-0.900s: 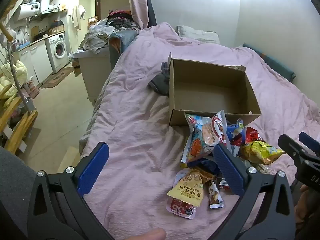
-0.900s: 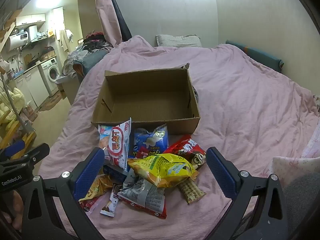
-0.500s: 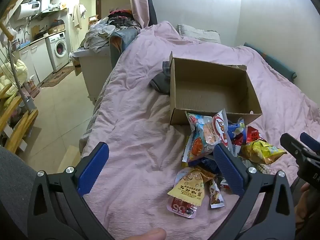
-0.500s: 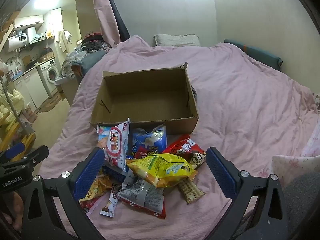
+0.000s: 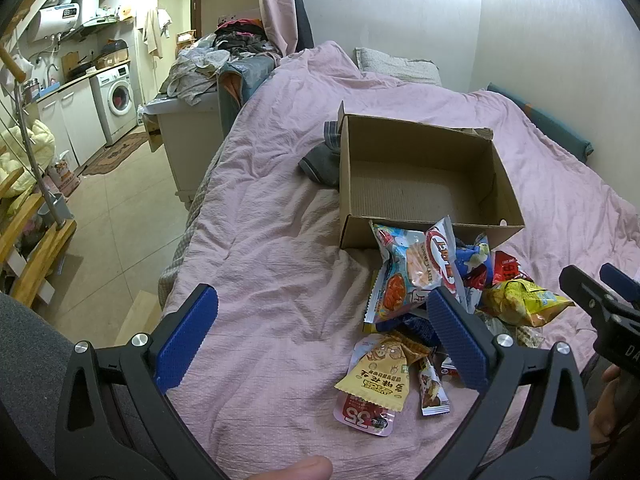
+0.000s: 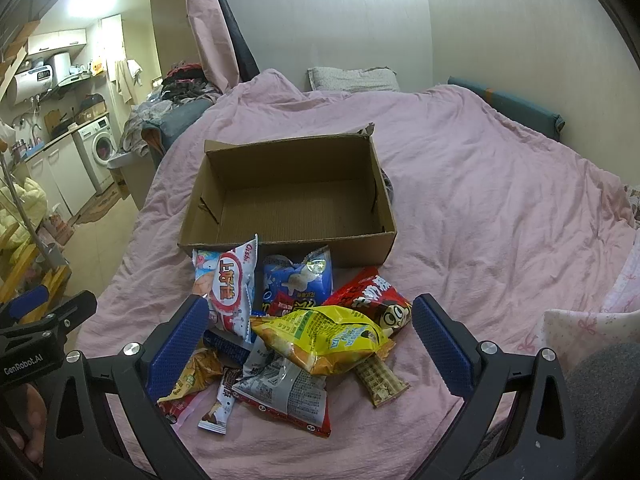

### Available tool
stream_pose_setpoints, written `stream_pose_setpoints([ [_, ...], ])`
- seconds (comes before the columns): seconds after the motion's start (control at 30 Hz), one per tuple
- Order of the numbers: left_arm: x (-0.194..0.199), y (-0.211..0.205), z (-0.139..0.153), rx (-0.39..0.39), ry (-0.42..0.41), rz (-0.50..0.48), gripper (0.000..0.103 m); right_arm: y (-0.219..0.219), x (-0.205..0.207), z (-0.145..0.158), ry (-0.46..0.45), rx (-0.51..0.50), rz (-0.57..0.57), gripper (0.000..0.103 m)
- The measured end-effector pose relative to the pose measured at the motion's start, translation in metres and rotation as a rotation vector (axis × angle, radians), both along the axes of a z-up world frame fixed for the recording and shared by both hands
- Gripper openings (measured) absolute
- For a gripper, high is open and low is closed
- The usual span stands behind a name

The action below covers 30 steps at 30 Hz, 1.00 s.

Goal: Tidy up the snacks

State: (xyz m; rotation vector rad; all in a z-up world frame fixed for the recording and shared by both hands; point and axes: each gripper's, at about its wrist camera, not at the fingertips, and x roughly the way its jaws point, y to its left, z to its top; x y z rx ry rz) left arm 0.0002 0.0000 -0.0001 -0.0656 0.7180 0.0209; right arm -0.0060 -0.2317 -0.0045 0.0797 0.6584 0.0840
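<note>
An open, empty cardboard box (image 6: 288,236) stands on the pink bed; it also shows in the left wrist view (image 5: 424,232). A pile of snack packets lies against its near wall: a yellow bag (image 6: 320,338) on top, a white and red bag (image 6: 230,284), a blue bag (image 6: 298,280), a red bag (image 6: 370,298), a wafer bar (image 6: 380,380). My right gripper (image 6: 312,344) is open and empty above the pile. My left gripper (image 5: 324,336) is open and empty, left of the pile, its right finger over a yellow packet (image 5: 380,372).
The pink duvet (image 6: 500,184) covers the bed. Dark cloth (image 5: 320,160) lies by the box's far left corner. The bed's left edge drops to a tiled floor (image 5: 116,216) with cabinets, a washing machine (image 5: 118,100) and a clothes pile (image 5: 224,52).
Both grippers have drifted slightly; the scene has shifted a little in view. Both stay open and empty. The snacks and box have not moved.
</note>
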Motion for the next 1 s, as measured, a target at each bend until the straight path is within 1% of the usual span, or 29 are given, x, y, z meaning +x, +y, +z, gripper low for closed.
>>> stream_pose_setpoints([
  [0.8, 0.0, -0.0002, 0.0003, 0.002, 0.007, -0.001, 0.103, 0.0013, -0.0004, -0.0008, 0.006, 0.0, -0.002, 0.103],
  [0.83, -0.0009, 0.0011, -0.0064, 0.003, 0.007, -0.002, 0.103, 0.0013, -0.0004, -0.0007, 0.005, 0.0, -0.002, 0.103],
  [1.0, -0.0032, 0.0027, -0.007, 0.003, 0.007, -0.002, 0.103, 0.0016, -0.0006, -0.0007, 0.005, 0.002, -0.002, 0.103],
])
